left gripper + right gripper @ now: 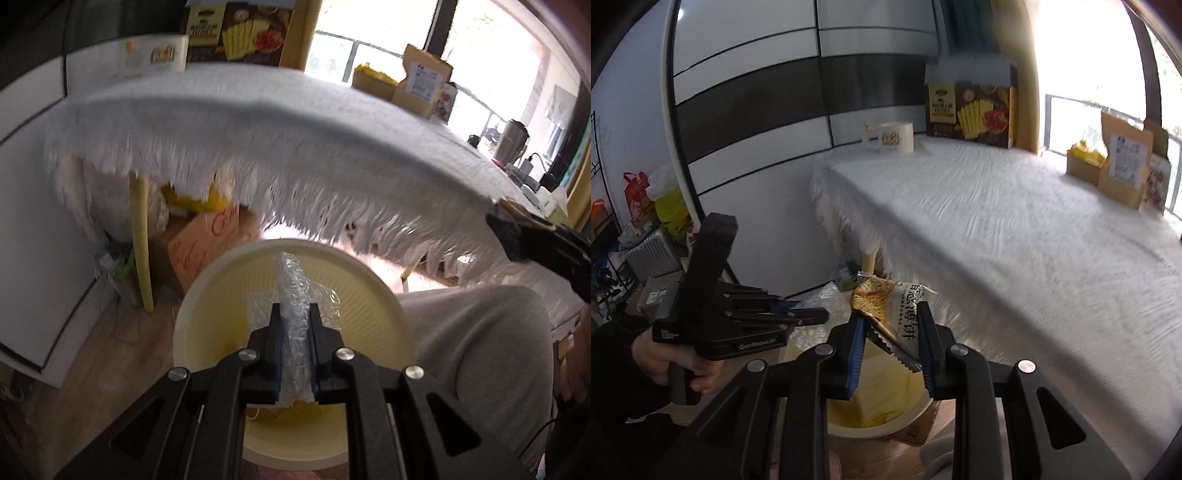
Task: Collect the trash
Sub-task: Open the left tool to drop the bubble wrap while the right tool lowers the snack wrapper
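My left gripper is shut on a strip of clear bubble wrap and holds it over the open mouth of a cream round trash bin on the floor. My right gripper is shut on a torn snack wrapper with orange print and a serrated edge, held above the same bin, which has yellow trash inside. The left gripper also shows in the right wrist view, at the left, beside the bin. The right gripper's fingertips show at the right edge of the left wrist view.
A table with a white fringed cloth stands behind the bin, bearing a wafer box, a mug and cardboard boxes. Boxes and bags lie under it. A grey trouser leg is right of the bin. A wardrobe stands left.
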Available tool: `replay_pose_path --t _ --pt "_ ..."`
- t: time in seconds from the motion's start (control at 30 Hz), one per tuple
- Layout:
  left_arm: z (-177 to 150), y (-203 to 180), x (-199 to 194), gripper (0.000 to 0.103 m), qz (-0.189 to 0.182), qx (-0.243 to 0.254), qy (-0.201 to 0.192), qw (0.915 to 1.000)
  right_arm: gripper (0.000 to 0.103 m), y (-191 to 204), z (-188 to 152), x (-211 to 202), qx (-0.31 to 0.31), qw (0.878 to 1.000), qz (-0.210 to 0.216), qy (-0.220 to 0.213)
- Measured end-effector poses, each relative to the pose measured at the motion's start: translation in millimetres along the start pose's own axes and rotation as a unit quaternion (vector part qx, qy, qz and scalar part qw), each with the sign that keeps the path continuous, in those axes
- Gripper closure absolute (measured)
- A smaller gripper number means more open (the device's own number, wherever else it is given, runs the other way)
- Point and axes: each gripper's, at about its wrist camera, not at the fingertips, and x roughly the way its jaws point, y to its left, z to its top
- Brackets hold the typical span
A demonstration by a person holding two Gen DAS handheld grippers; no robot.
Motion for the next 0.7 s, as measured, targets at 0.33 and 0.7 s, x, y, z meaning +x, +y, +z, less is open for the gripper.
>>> replay_pose_path --t 0.33,0.7 --pt "-2.3 16.6 24.9 0.066 0.007 -0.029 0.036 0.9989 0.079 -6.5 -13.0 29.4 0.017 0.999 0.017 0.036" --pt "-1.5 34.9 13.0 0.062 0.004 -0.043 0.022 0.9988 0.079 8.8 -16.5 50.2 0.009 0.998 0.031 0.061"
